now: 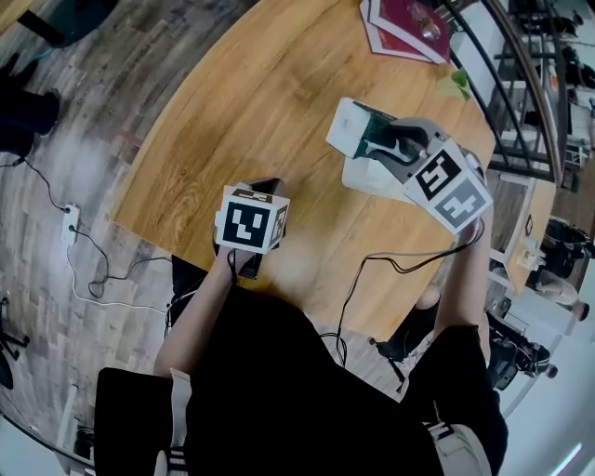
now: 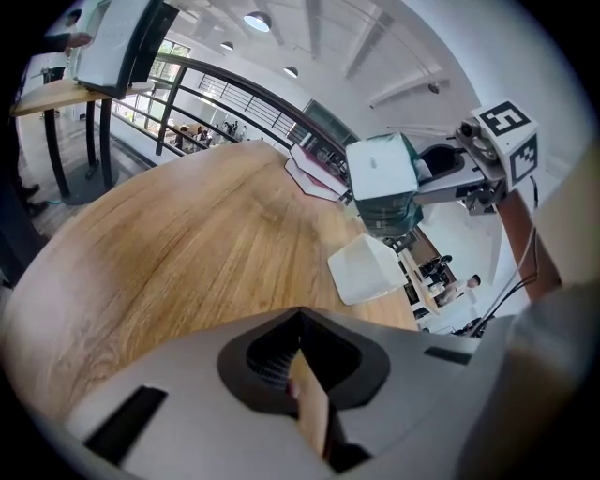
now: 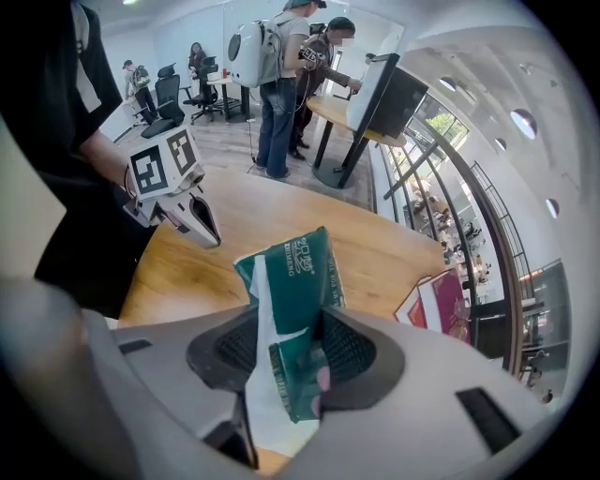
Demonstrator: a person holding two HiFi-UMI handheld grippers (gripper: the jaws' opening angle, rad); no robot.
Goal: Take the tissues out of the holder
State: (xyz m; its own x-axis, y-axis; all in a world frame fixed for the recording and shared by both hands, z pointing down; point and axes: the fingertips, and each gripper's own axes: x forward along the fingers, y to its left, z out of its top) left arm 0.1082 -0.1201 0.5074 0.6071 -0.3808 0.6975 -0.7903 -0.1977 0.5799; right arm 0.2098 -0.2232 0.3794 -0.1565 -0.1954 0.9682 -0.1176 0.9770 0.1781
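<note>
The tissue pack (image 3: pixel 292 281), green with a white strip down it, is clamped between the jaws of the right gripper (image 3: pixel 286 361), which squeeze it from both sides, the pack's top end sticking out past the fingertips. The gripper points steeply down and holds the pack in the air above the wooden table (image 2: pixel 178 244). Just below the pack the white holder (image 2: pixel 368 269) sits on the tabletop, and from here the pack looks to hang clear of it. Beyond the gripper, near the table's far edge, lies a stack of red booklets (image 1: pixel 404 28). Across the table, well apart from the right one, the left gripper (image 2: pixel 307 403) has its jaws drawn close together, only a thin tan sliver showing between them. People (image 3: pixel 281 84) stand at a desk further back in the room.
</note>
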